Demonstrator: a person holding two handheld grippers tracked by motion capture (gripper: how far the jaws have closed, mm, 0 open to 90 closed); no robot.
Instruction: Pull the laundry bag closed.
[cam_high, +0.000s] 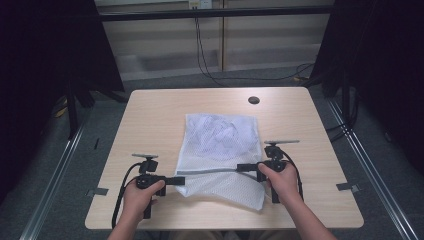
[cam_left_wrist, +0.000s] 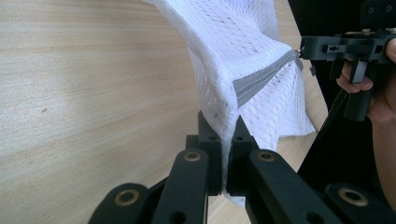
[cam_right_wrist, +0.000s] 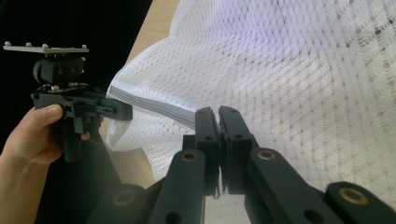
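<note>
A white mesh bag (cam_high: 220, 140) lies on the middle of the wooden table (cam_high: 150, 115), its near part lifted. A grey zipper (cam_high: 210, 171) runs taut across it between my two grippers. My left gripper (cam_high: 182, 180) is shut on the bag's left edge at the zipper's end; in the left gripper view its jaws (cam_left_wrist: 227, 122) pinch the mesh bag (cam_left_wrist: 243, 42) just below the zipper (cam_left_wrist: 261, 77). My right gripper (cam_high: 240, 167) is shut at the zipper's right end; its jaws (cam_right_wrist: 218, 112) close on thin fabric where the zipper (cam_right_wrist: 154, 106) meets them.
A dark round grommet hole (cam_high: 253, 100) sits near the table's far edge. Black curtains hang at both sides, and cables (cam_high: 210, 70) trail on the floor behind. Bare wood lies left and right of the bag.
</note>
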